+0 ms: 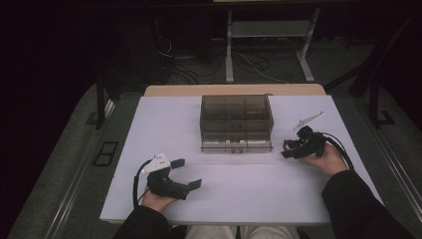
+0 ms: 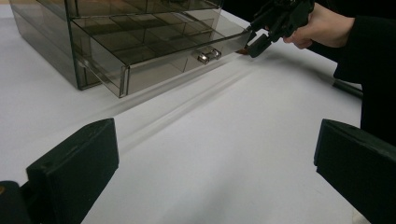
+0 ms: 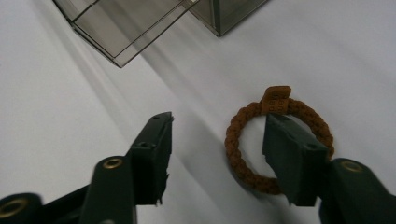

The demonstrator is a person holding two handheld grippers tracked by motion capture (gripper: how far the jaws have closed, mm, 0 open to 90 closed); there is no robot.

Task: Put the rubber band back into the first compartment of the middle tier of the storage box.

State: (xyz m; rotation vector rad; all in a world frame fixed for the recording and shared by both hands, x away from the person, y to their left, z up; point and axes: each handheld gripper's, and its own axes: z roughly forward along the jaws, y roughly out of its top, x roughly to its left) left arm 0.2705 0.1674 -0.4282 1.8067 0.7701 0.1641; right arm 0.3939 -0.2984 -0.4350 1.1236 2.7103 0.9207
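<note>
A brown braided bracelet (image 3: 236,130) with a small square tag lies flat on the white table (image 1: 239,189), to the right of the drawer box. My right gripper (image 3: 219,125) hangs over it, open. One jaw stands inside the ring and the other outside it on bare table, so the ring's left side lies between them, untouched. In the high view the right gripper (image 1: 291,150) sits by the box's front right corner. My left gripper (image 1: 188,173) rests at the front left with its jaws wide open, nothing between them (image 2: 217,140).
A smoky clear drawer box (image 1: 236,119) stands at the table's middle back. Its bottom drawer (image 2: 140,42) is pulled out toward me, with a metal handle (image 2: 208,54). The drawer's corner (image 3: 126,28) lies just beyond the right jaws. Cables and a desk frame are on the floor behind.
</note>
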